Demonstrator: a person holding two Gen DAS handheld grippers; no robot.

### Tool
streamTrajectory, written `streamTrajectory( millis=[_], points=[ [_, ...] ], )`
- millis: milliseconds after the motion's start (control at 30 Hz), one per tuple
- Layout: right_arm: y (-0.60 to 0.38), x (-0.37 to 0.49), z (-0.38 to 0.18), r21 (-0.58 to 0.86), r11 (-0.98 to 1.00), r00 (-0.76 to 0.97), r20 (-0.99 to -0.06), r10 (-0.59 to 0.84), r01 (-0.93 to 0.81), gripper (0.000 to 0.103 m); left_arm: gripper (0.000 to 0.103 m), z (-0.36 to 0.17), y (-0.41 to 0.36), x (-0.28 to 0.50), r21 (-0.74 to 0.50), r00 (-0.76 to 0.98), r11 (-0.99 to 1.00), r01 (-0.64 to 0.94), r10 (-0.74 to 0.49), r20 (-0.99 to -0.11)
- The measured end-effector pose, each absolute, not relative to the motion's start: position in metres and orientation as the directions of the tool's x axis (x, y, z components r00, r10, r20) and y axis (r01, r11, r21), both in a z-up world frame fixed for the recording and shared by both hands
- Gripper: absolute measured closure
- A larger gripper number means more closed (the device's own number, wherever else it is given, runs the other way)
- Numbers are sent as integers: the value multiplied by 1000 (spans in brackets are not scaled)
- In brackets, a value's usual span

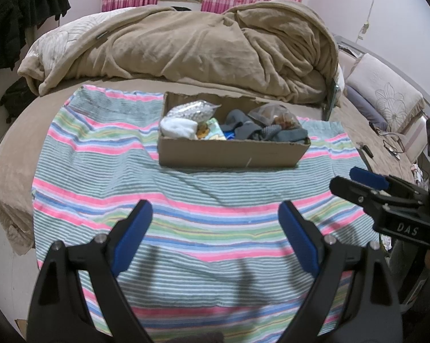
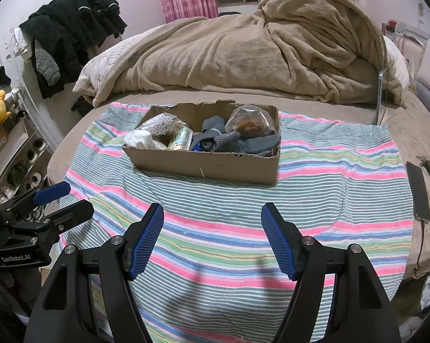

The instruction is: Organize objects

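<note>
An open cardboard box (image 1: 229, 153) (image 2: 203, 164) sits on a striped towel (image 1: 186, 200) (image 2: 315, 188) on the bed. In it lie a white cloth (image 1: 176, 128) (image 2: 139, 140), a bag of white beads (image 1: 193, 110) (image 2: 158, 124), grey cloths (image 1: 257, 133) (image 2: 243, 143) and a clear bag of brown items (image 1: 272, 113) (image 2: 247, 124). My left gripper (image 1: 215, 217) is open and empty, low over the towel in front of the box. My right gripper (image 2: 212, 220) is open and empty, also short of the box. Each gripper shows in the other's view, the right (image 1: 355, 183) and the left (image 2: 63, 200).
A heaped tan blanket (image 1: 200, 45) (image 2: 257, 48) lies behind the box. A phone (image 2: 419, 191) with a cable lies on the bed at the right. Dark clothes (image 2: 72, 34) hang at the left over a shelf. Pillows (image 1: 383, 91) lie at the right.
</note>
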State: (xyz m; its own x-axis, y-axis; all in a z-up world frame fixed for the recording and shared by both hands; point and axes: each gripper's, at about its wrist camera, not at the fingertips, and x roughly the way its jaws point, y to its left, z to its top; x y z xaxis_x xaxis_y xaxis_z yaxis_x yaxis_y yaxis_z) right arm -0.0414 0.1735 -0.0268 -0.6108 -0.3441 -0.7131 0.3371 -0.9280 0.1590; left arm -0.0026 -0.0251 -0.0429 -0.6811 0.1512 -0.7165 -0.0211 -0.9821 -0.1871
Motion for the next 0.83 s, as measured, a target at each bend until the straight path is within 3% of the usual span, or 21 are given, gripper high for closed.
streamTrajectory(
  millis=[833],
  points=[
    [168,-41,-30,163,-927,-602,-720,-345,337,29,12,-49,-21,-10,-187,-670,-981,-41,166,-723]
  ],
)
